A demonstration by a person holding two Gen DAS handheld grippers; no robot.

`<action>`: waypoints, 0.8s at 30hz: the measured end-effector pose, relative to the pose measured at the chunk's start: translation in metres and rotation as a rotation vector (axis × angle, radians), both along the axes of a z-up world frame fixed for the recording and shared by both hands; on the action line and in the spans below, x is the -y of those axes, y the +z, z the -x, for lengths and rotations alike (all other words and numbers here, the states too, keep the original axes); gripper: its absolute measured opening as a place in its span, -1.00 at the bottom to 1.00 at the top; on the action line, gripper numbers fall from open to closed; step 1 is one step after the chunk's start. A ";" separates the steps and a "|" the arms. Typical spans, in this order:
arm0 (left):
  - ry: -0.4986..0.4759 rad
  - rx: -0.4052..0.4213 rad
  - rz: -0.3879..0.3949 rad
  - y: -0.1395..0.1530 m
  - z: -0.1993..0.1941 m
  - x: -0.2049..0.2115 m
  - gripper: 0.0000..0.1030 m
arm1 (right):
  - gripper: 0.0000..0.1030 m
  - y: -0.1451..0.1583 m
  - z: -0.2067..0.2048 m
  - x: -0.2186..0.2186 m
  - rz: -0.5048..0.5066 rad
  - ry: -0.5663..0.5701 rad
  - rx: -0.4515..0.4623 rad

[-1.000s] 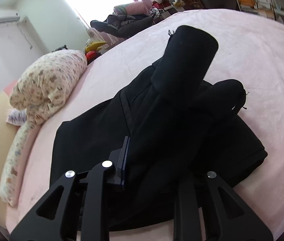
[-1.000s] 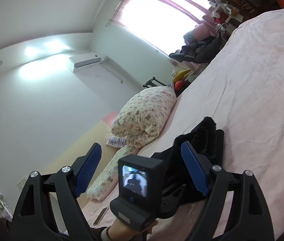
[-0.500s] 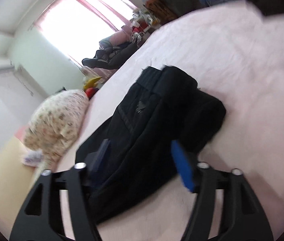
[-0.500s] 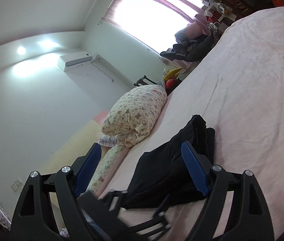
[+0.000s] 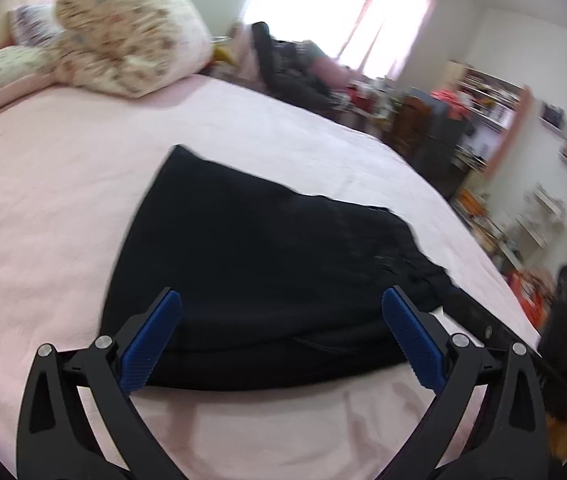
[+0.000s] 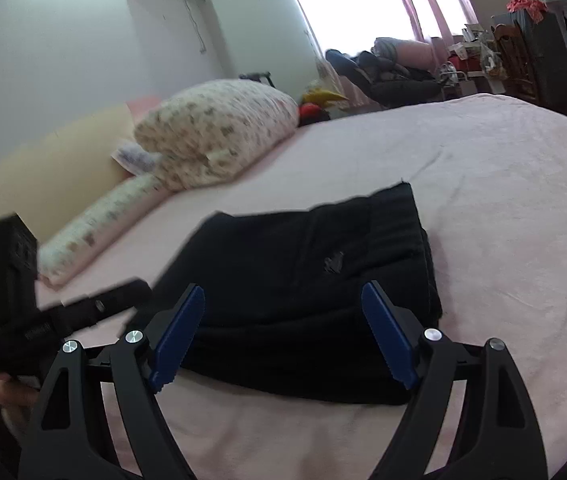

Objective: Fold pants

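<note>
The black pants (image 5: 267, 264) lie folded into a flat, thick bundle on the pink bed sheet (image 5: 43, 200). My left gripper (image 5: 281, 294) hovers just before the bundle's near edge, its jaws opening wide, the blue pads (image 5: 151, 344) clear of the cloth. In the right wrist view the same pants (image 6: 315, 264) show a small logo on top. My right gripper (image 6: 283, 287) stands open above their near edge, nothing pressed between its pads (image 6: 387, 336). The left gripper's black body (image 6: 63, 312) shows blurred at the left, with a hand (image 6: 7, 392) below it.
A floral pillow (image 6: 219, 128) and a long bolster (image 6: 99, 232) lie at the head of the bed. Beyond the far side are a chair heaped with dark clothes (image 6: 395, 76), a window and cluttered shelves (image 5: 495, 104). Bare pink sheet (image 6: 503, 200) spreads to the right.
The left gripper let go of the lifted fabric, opened wide and drew back; the raised fold now lies flat. Both views rolled and pulled back. The right gripper stayed open.
</note>
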State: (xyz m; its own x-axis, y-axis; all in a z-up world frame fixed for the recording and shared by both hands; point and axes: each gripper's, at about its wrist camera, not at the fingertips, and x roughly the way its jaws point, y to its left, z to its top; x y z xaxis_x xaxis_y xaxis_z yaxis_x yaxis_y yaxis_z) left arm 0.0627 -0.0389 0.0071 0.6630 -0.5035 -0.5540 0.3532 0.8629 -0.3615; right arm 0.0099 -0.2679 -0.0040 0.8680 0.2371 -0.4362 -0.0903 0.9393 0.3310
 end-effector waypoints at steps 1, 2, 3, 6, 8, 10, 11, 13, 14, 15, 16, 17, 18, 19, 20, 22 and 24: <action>0.014 -0.004 -0.019 -0.001 -0.003 0.002 0.96 | 0.62 -0.002 -0.001 -0.001 0.008 -0.005 -0.001; 0.033 0.005 -0.064 -0.003 -0.003 0.007 0.96 | 0.62 -0.002 0.000 -0.002 0.019 -0.015 0.002; 0.045 0.016 -0.101 -0.004 -0.002 0.010 0.96 | 0.62 -0.002 0.000 -0.004 0.042 -0.031 0.003; 0.072 0.058 -0.223 -0.008 0.001 0.019 0.96 | 0.62 -0.005 -0.002 -0.011 0.126 -0.054 -0.016; 0.064 0.044 -0.260 -0.013 -0.001 0.024 0.96 | 0.63 -0.011 -0.005 -0.017 0.180 -0.065 -0.060; 0.057 0.005 -0.293 -0.023 -0.004 0.027 0.96 | 0.64 -0.017 -0.009 -0.019 0.210 -0.067 -0.113; 0.054 -0.003 -0.311 -0.027 -0.004 0.029 0.96 | 0.64 -0.022 -0.013 -0.021 0.225 -0.065 -0.146; 0.045 -0.024 -0.342 -0.034 -0.007 0.032 0.96 | 0.65 -0.029 -0.015 -0.025 0.257 -0.063 -0.174; 0.041 -0.042 -0.347 -0.036 -0.010 0.032 0.96 | 0.66 -0.031 -0.016 -0.028 0.286 -0.062 -0.189; 0.037 -0.057 -0.345 -0.039 -0.011 0.031 0.96 | 0.68 -0.033 -0.016 -0.031 0.306 -0.060 -0.200; 0.034 -0.072 -0.338 -0.041 -0.013 0.030 0.96 | 0.72 -0.035 -0.016 -0.032 0.321 -0.056 -0.209; 0.030 -0.081 -0.332 -0.043 -0.013 0.028 0.96 | 0.74 -0.037 -0.016 -0.034 0.334 -0.050 -0.221; 0.027 -0.083 -0.329 -0.044 -0.014 0.028 0.96 | 0.75 -0.038 -0.016 -0.034 0.339 -0.049 -0.224; 0.026 -0.081 -0.333 -0.044 -0.012 0.028 0.96 | 0.76 -0.039 -0.016 -0.035 0.345 -0.048 -0.227; 0.026 -0.077 -0.339 -0.044 -0.011 0.028 0.96 | 0.77 -0.040 -0.016 -0.035 0.352 -0.047 -0.230; 0.028 -0.065 -0.339 -0.040 -0.010 0.027 0.96 | 0.78 -0.041 -0.015 -0.035 0.359 -0.045 -0.228; 0.037 -0.043 -0.312 -0.028 -0.006 0.023 0.96 | 0.78 -0.037 -0.012 -0.032 0.343 -0.044 -0.208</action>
